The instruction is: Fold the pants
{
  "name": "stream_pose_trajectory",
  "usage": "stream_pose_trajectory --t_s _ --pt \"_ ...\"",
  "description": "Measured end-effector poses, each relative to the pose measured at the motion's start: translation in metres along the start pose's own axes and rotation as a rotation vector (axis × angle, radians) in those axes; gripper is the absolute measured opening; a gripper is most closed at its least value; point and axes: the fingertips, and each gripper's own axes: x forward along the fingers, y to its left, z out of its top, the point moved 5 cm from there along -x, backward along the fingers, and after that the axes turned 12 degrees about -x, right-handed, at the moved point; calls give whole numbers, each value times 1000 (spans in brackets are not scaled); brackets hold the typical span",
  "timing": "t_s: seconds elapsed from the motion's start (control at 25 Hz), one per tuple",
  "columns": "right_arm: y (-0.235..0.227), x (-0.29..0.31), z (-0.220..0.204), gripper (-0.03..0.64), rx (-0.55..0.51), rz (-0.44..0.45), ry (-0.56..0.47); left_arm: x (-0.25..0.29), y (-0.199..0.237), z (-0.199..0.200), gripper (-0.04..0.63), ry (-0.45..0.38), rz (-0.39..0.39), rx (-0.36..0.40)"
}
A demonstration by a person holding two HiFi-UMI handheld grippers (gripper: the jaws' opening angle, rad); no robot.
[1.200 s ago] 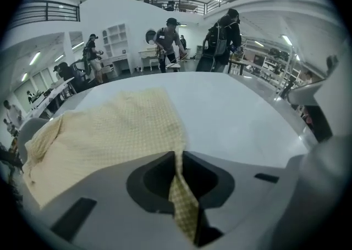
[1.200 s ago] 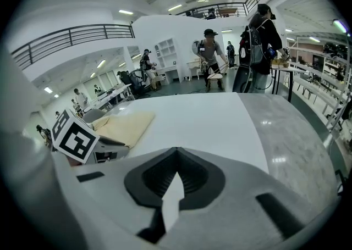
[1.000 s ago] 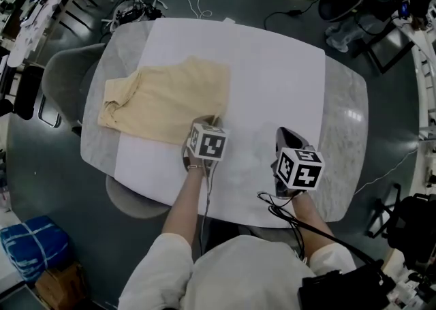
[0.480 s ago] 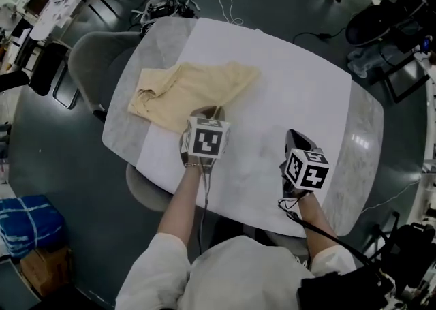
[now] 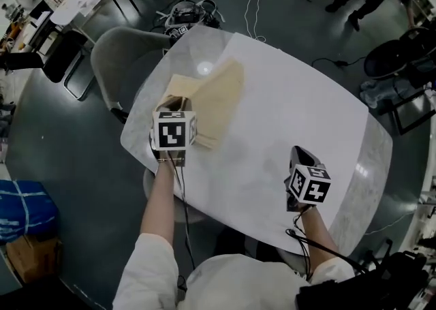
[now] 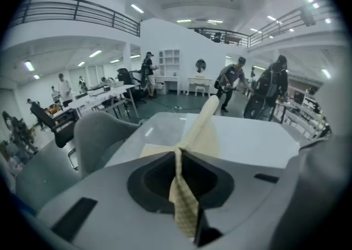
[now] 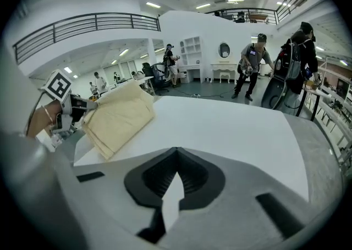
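Note:
The cream pants (image 5: 219, 99) lie doubled over on the left half of the white and grey table (image 5: 293, 104). My left gripper (image 5: 177, 105) is at their near left corner, shut on a fold of the cloth. In the left gripper view that pinched cloth (image 6: 204, 129) rises from the closed jaws of the left gripper (image 6: 178, 154) toward the table. Over the bare near right part of the table my right gripper (image 5: 300, 154) is apart from the pants. In the right gripper view the right gripper (image 7: 176, 154) looks shut with nothing in it, and the pants (image 7: 118, 116) lie to its left.
A grey chair (image 5: 121, 56) stands at the table's left side and a second seat (image 5: 155, 189) under its near edge. Cables (image 5: 185, 12) lie on the floor beyond. Several people stand far behind the table (image 7: 252, 62). A blue bag (image 5: 20, 208) sits on the floor at the left.
My left gripper has carried the pants' edge up and to the left, folding the spread cloth into a narrower stack. My right gripper has shifted a little over the bare table.

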Motion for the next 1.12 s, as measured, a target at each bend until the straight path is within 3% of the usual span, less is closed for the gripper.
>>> stream_pose_trajectory --t_s 0.12,0.16,0.2,0.28,0.44,0.64,0.92,1.12 --pt "7 8 -2 -8 -21 6 19 10 60 15 38 -84 137 -54" --pt "10 10 -4 -8 -27 10 24 10 76 17 68 -112 165 -89" --pt "13 12 -6 -8 -32 14 30 8 88 17 120 -134 176 -124" --pt "17 18 -7 -8 -41 21 37 0 100 16 126 -154 175 -159" --pt "25 24 1 -8 -59 39 26 -9 97 4 126 -142 169 -153" --pt "37 14 15 -8 -79 67 -27 -35 74 -16 125 -165 111 -189" --pt "41 -16 12 -8 -76 108 -86 -99 7 -52 124 -213 -9 -221" --pt "40 -52 3 -8 -63 128 -134 -149 -53 -95 37 -244 -55 -272"
